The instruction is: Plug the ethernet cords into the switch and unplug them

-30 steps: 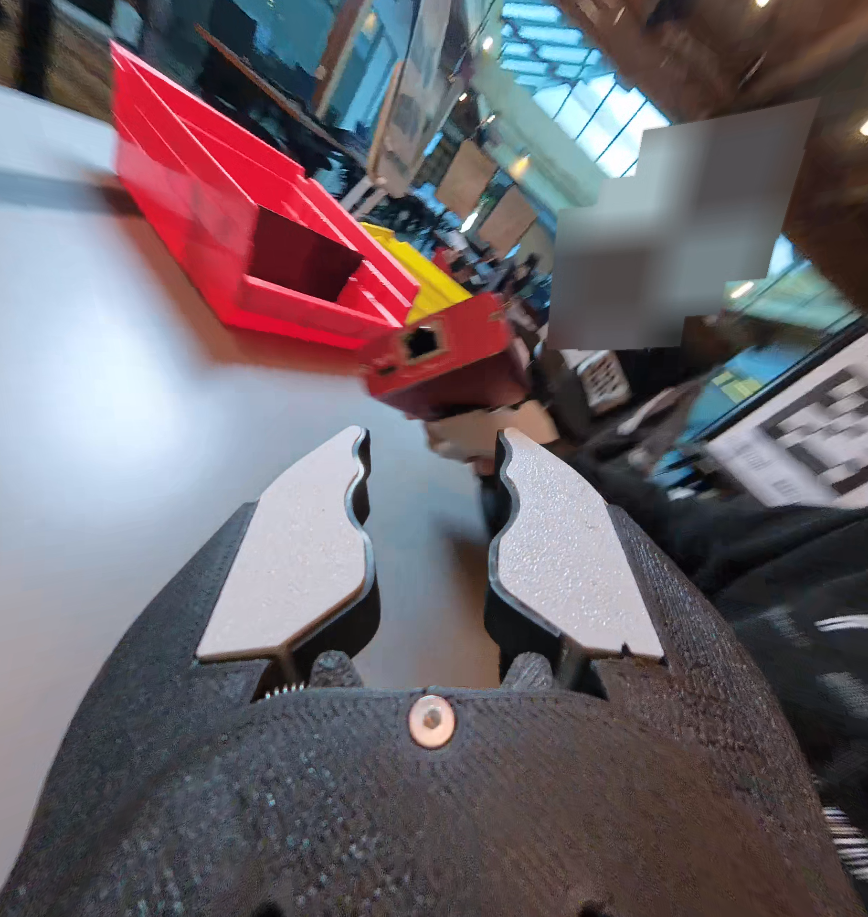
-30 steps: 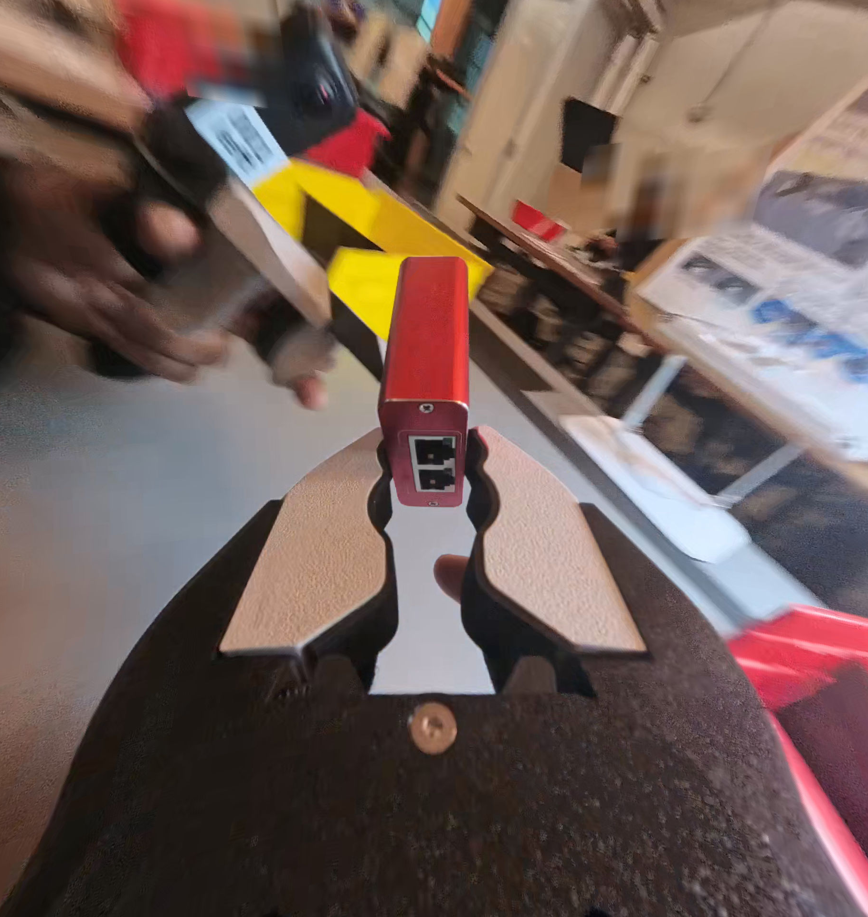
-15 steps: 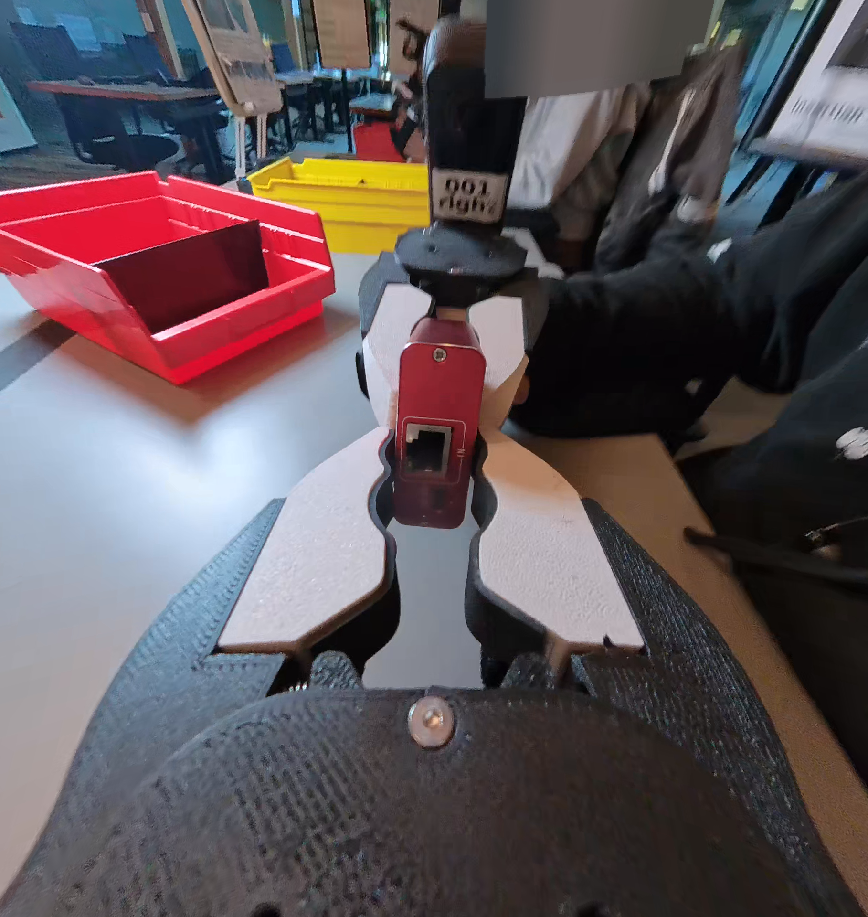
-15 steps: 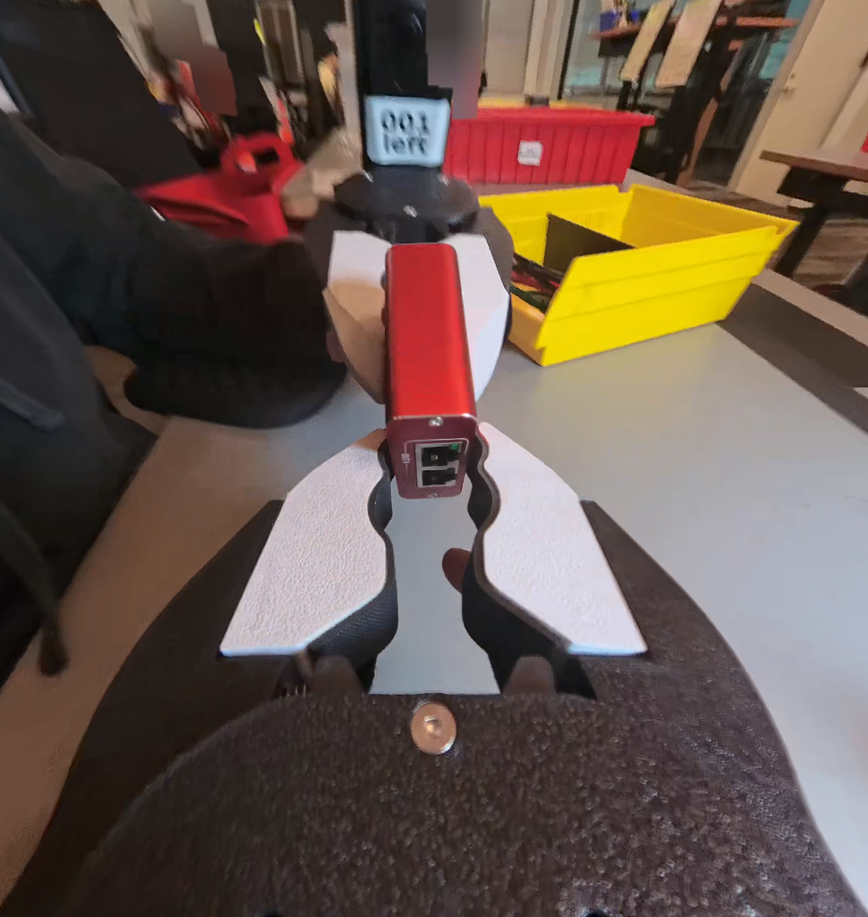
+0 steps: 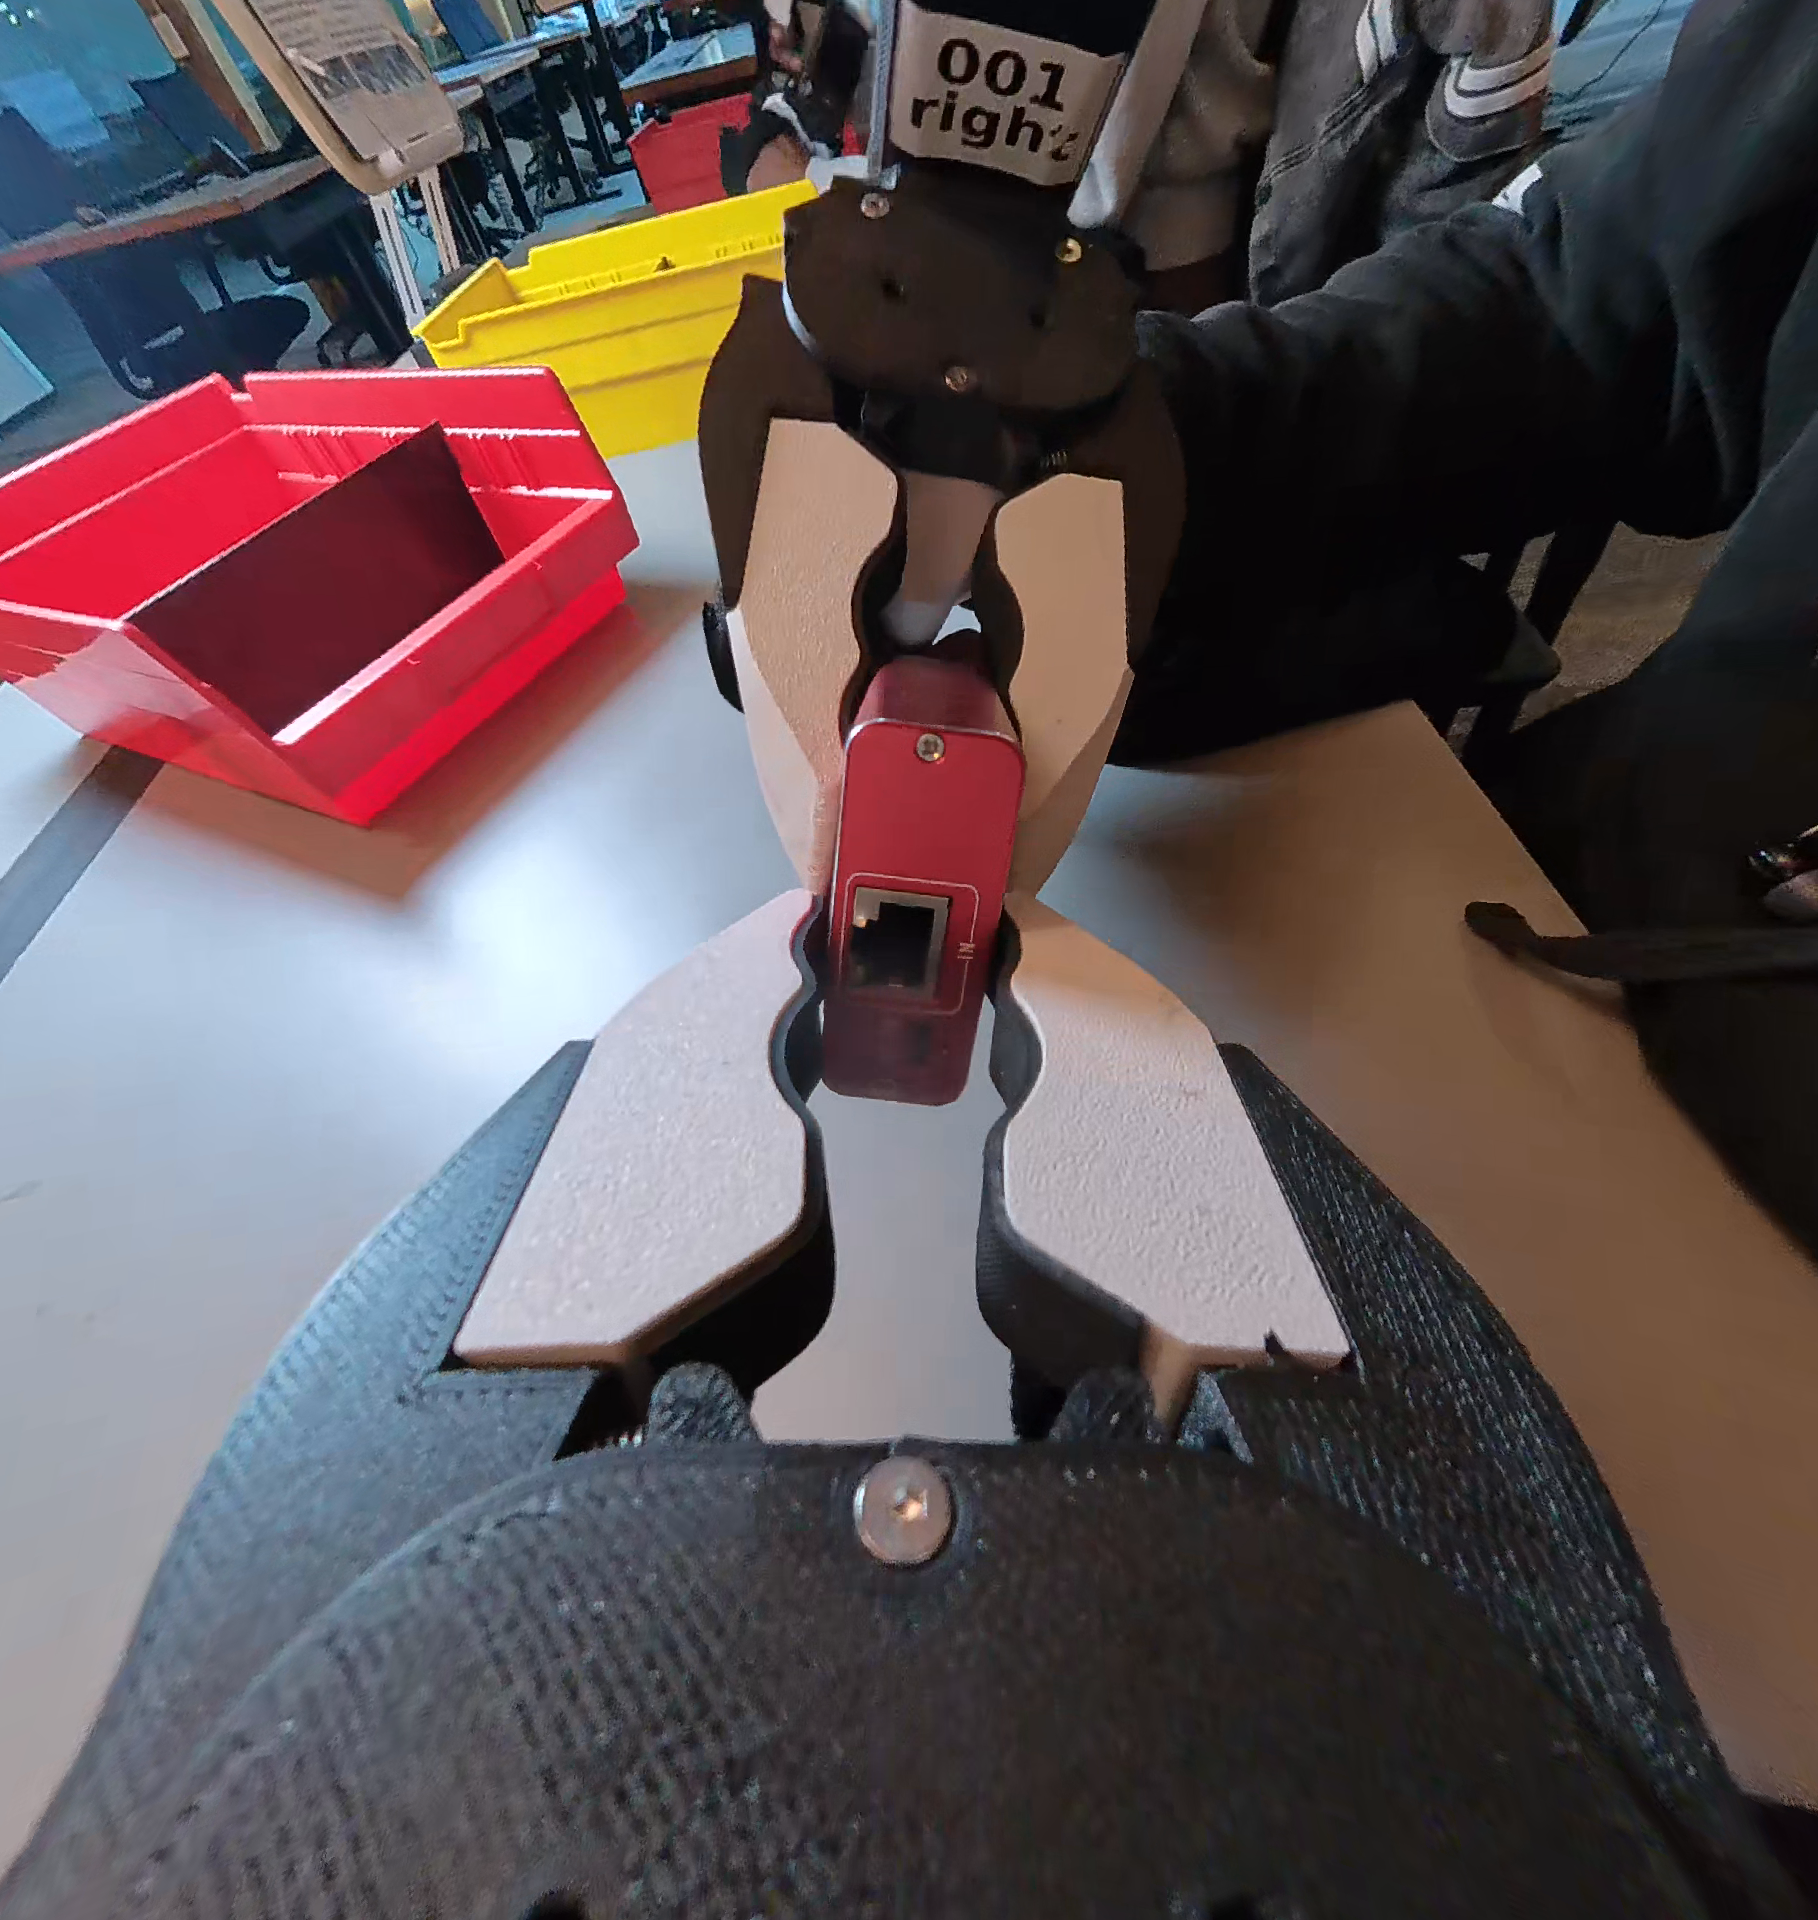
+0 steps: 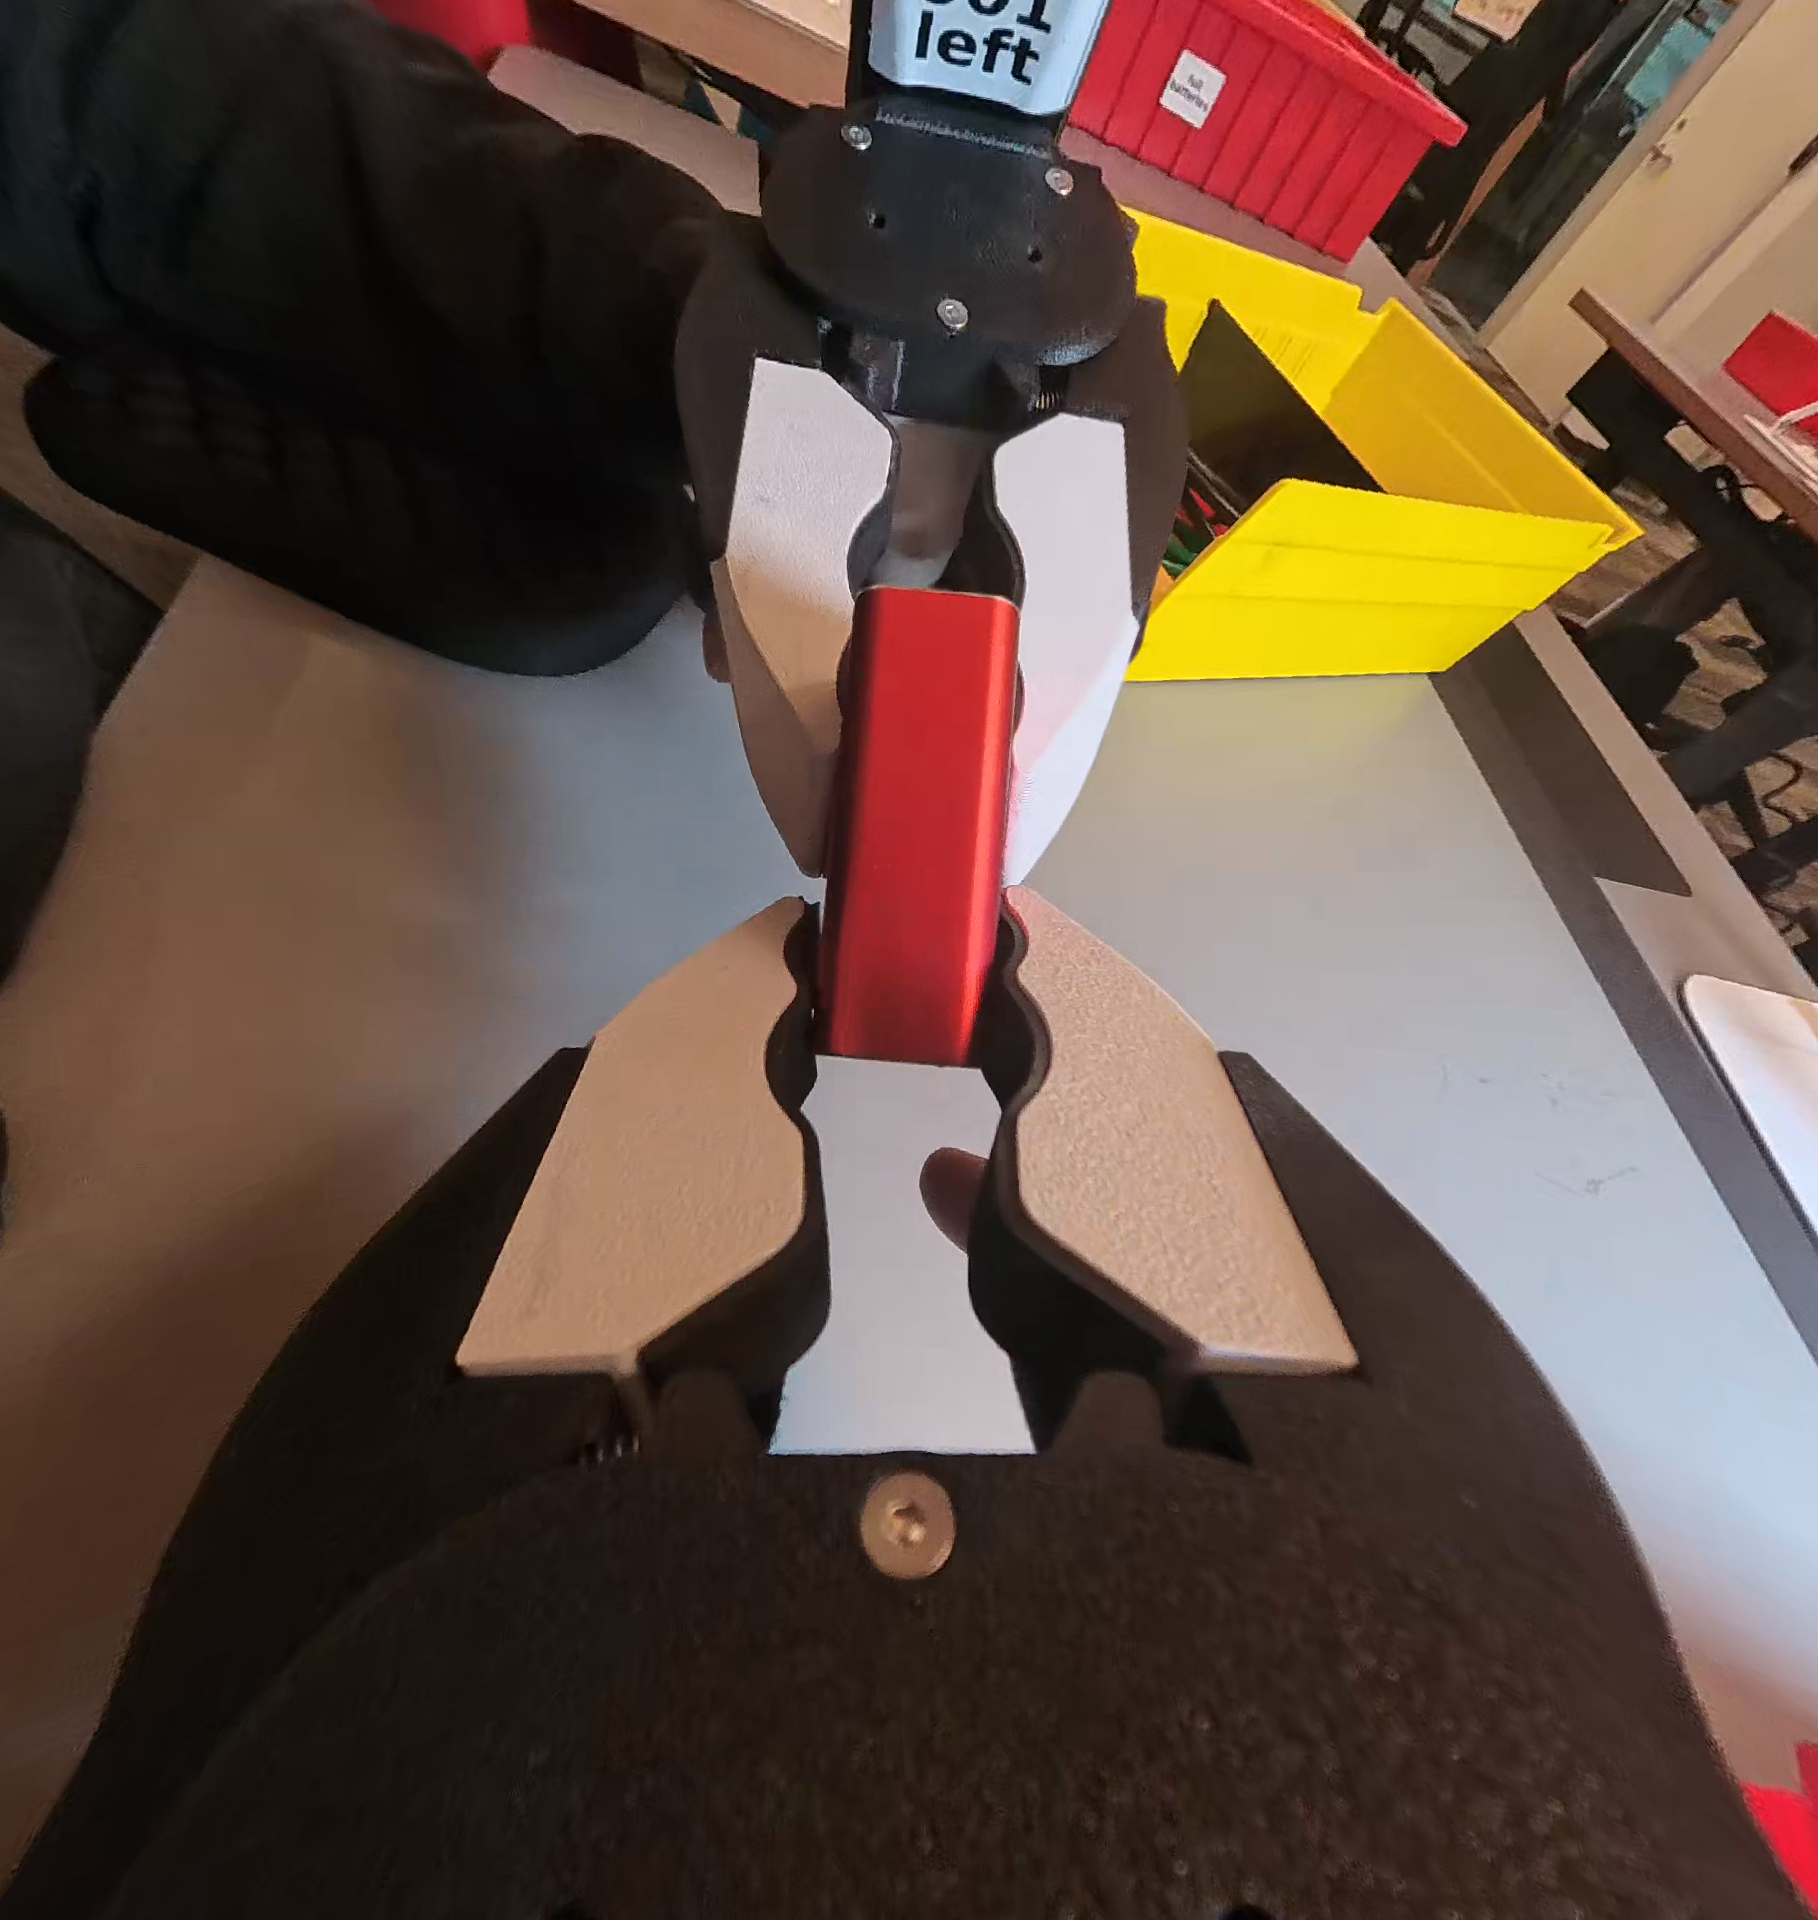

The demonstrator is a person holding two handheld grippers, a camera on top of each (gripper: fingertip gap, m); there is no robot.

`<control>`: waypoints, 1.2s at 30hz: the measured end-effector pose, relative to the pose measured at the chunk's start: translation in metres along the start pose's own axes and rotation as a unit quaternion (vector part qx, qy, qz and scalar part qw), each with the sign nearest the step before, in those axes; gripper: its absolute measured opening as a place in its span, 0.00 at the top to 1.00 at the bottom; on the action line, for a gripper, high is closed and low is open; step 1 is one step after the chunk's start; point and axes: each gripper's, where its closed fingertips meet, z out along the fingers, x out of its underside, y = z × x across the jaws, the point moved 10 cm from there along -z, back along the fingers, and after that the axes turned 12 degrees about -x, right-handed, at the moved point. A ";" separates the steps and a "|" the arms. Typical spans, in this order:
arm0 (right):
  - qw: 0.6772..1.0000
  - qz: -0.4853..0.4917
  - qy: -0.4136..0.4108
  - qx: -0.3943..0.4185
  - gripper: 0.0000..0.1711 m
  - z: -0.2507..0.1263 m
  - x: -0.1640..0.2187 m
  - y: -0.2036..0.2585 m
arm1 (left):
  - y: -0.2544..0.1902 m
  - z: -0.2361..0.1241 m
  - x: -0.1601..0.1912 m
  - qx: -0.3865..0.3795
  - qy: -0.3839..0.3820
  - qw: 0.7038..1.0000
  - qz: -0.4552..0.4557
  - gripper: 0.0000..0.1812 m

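The red switch is a small metal box held above the grey table. Its end with one empty port faces the left wrist view. My left gripper is shut on that end. My right gripper is shut on the opposite end, and the right wrist view shows the switch's top side. Each gripper's white fingers show at the far end of the other view, in the left wrist view and in the right wrist view. I see no cord plugged in.
An open red bin stands on the table to the left, with a yellow bin behind it. The yellow bin holds coloured items near its divider. A person's black sleeve reaches in. A white object lies by the table edge. Left and right tips are no more than a few centimetres apart.
One second ago my left gripper was open and empty, apart from the switch. It has swung round and shut on the switch's near end. The switch's two-port face has left the right wrist view.
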 end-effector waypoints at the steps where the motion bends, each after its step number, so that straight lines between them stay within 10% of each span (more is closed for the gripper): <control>1: 1.000 -0.002 0.002 0.005 0.84 0.000 0.001 0.000 | 0.000 0.000 0.000 -0.008 0.002 1.000 0.000 0.84; 28: 0.997 -0.031 0.053 0.054 0.84 0.000 0.002 0.001 | 0.006 0.003 0.012 -0.049 0.022 0.998 0.021 0.83; 36: 0.976 -0.005 0.017 0.217 0.84 -0.036 0.008 -0.023 | 0.066 -0.078 -0.030 -0.208 -0.005 0.976 -0.056 0.81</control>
